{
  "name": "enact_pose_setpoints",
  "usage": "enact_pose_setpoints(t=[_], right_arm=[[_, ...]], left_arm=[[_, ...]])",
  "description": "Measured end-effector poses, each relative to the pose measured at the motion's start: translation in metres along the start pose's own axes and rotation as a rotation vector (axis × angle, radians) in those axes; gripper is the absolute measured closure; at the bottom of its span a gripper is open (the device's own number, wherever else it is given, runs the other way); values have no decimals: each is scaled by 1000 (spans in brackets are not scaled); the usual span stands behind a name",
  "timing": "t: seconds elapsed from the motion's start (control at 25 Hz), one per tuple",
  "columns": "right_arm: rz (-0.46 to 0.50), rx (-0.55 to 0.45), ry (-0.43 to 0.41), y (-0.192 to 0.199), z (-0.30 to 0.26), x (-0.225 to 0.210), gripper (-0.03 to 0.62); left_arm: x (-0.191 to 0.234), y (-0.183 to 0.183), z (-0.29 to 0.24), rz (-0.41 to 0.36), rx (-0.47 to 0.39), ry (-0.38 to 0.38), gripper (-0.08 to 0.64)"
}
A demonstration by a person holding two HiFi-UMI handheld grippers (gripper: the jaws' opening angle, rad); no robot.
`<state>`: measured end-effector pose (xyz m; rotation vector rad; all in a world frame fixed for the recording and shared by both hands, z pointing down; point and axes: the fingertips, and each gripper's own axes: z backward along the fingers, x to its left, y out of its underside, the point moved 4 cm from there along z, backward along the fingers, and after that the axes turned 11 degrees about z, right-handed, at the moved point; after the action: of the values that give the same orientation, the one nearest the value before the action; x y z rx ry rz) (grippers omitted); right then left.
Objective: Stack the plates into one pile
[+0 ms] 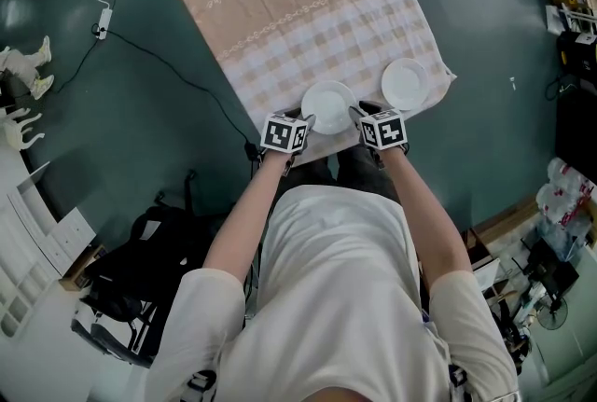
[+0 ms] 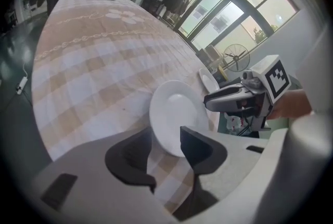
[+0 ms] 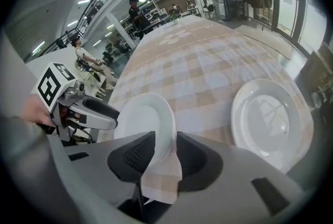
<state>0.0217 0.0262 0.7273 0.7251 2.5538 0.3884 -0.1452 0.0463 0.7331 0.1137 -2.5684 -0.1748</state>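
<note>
Two white plates lie on the checked tablecloth [image 1: 280, 18] near its front edge. The near plate [image 1: 328, 104] sits between both grippers. My left gripper [image 1: 306, 122] is at its left rim and my right gripper [image 1: 359, 116] at its right rim. In the left gripper view the plate [image 2: 177, 116] has its rim between the jaws of the left gripper [image 2: 165, 153], which stand apart from it. In the right gripper view the same plate [image 3: 143, 119] reaches between the jaws of the right gripper [image 3: 165, 154], also parted. The second plate [image 1: 405, 83] [image 3: 268, 116] lies to the right, untouched.
The table's front edge and a cloth corner lie just under the grippers. On the floor to the left are a power strip [image 1: 104, 18] with a cable and a black bag [image 1: 140, 270]. Boxes and clutter stand at the right [image 1: 560, 232].
</note>
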Motion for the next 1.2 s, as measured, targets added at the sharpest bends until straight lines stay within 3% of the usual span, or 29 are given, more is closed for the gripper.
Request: enact_pose_setpoints(t=[0.72,1.2], right_arm=[[-17,-107,13,4,33,-17,446],[-78,-151,62,34,73,-79,446]], left_arm=[[-31,-13,9,-67,-62,14,364],[-95,-38,-29,-122,-35,52,365]])
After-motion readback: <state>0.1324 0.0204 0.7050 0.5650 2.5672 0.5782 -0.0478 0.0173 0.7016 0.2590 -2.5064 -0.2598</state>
